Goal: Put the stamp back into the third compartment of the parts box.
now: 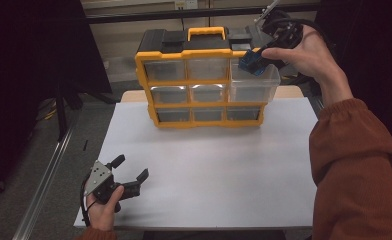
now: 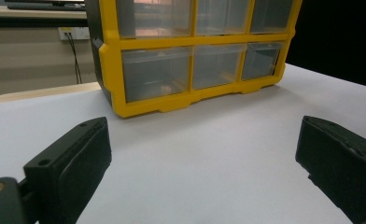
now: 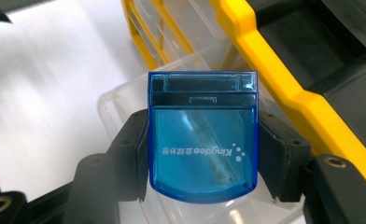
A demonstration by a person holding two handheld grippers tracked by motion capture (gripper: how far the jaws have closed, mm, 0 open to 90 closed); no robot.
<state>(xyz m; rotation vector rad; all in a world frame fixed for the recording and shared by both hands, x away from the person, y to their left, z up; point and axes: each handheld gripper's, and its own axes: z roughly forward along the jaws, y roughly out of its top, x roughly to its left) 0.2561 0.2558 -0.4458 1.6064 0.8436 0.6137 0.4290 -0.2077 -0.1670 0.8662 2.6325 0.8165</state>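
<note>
High view overhead, both tongs views close, sharing organiser (image 1: 204, 82).

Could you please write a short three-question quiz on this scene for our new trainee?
1. True or false: the right gripper is shut on a blue box.
2. Which drawer of the yellow organizer is pulled out? A) top right B) bottom left C) middle centre
3. In a few words, how does the left gripper stand?

Key
1. True: its jaws clamp the box on both sides, above the open drawer.
2. A.
3. Open and holding nothing, low over the white table, well in front of the organizer.
</note>
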